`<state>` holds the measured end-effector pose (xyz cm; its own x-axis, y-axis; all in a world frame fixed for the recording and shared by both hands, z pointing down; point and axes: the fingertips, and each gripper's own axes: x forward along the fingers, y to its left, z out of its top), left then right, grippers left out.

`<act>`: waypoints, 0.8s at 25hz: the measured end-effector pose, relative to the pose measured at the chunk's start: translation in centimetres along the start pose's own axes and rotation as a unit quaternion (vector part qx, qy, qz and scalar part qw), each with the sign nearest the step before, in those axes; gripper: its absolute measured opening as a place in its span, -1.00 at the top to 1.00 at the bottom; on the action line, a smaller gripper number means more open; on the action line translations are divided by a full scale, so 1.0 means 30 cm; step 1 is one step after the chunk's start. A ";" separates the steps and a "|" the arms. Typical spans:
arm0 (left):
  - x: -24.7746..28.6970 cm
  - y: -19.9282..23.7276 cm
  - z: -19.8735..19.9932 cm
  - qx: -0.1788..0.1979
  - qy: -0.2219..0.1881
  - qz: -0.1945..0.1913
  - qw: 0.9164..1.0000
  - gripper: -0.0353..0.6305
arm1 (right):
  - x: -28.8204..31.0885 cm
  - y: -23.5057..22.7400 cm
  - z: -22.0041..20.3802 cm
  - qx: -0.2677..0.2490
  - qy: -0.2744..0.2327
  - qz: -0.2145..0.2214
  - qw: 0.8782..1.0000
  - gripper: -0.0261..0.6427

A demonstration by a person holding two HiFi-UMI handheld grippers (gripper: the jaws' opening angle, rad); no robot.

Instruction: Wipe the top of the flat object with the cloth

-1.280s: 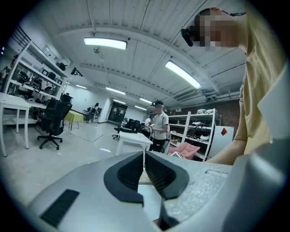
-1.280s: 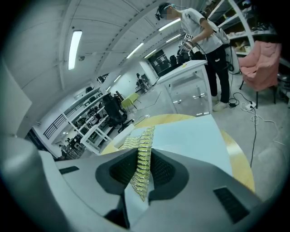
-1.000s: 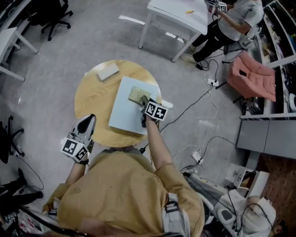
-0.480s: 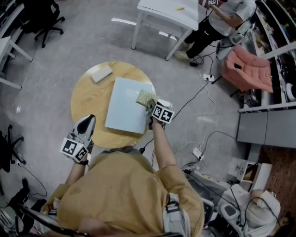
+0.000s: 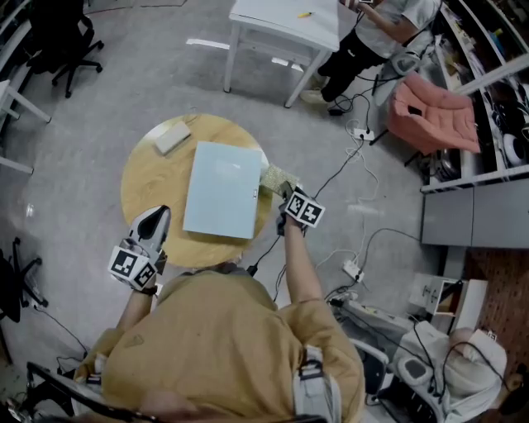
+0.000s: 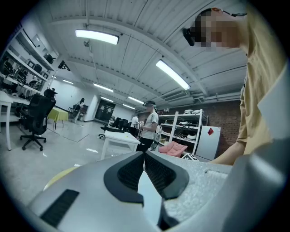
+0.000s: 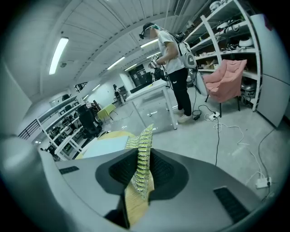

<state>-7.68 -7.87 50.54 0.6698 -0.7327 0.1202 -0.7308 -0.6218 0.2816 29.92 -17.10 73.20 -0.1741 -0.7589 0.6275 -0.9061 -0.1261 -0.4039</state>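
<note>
Gripping a yellow-green cloth (image 5: 275, 177) in the right claw (image 5: 283, 192), a person (image 5: 223, 347) in a mustard shirt stands over a round wooden counter (image 5: 153, 178). The right gripper view shows that claw's two jaws clamped on the cloth, with a ridged fold standing up between them. The cloth sits just beside the right edge of the pale blue flat board (image 5: 221, 188), at the counter's right rim and off the board's top. The board lies flat on the counter, its far-left corner near a small pale block (image 5: 172, 137) resting by the far rim. The left claw (image 5: 155, 216) hangs over the counter's near-left rim, apart from the board. The left gripper view shows its jaws pressed together at the tips with nothing between them. Beyond the counter, on the grey floor (image 5: 99, 83), stand a white table (image 5: 285, 21), a second person (image 5: 376, 25) beside it and a pink chair (image 5: 430, 111). Cables (image 5: 347, 178) trail across the floor to the right.
</note>
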 end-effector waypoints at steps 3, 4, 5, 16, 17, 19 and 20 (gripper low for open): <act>0.022 -0.008 0.002 0.000 -0.001 -0.006 1.000 0.85 | -0.023 -0.047 0.002 -0.007 0.001 -0.012 1.000 0.73; 0.028 -0.012 0.004 0.001 -0.001 -0.007 1.000 0.85 | -0.031 -0.059 0.001 -0.005 0.000 -0.014 1.000 0.73; 0.033 -0.017 0.007 0.002 -0.001 -0.008 1.000 0.85 | -0.040 -0.067 0.002 -0.002 -0.002 -0.015 1.000 0.73; 0.049 0.037 0.043 0.002 0.000 -0.001 1.000 0.85 | -0.176 0.214 0.184 0.061 -0.100 0.104 0.988 0.73; 0.044 0.050 0.049 0.002 -0.001 0.001 1.000 0.85 | -0.201 0.279 0.217 0.067 -0.115 0.129 0.983 0.73; 0.002 0.061 0.059 0.002 -0.004 0.006 1.000 0.85 | -0.277 0.413 0.259 0.079 -0.142 0.182 0.970 0.73; -0.022 0.062 0.062 0.002 -0.005 0.008 1.000 0.85 | -0.318 0.476 0.273 0.084 -0.152 0.210 0.962 0.73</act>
<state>-9.73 -9.04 49.22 0.6563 -0.7457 0.1149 -0.7422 -0.6108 0.2758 21.81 -16.90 56.00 -0.3681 -0.9137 0.1722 -0.7005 0.1507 -0.6976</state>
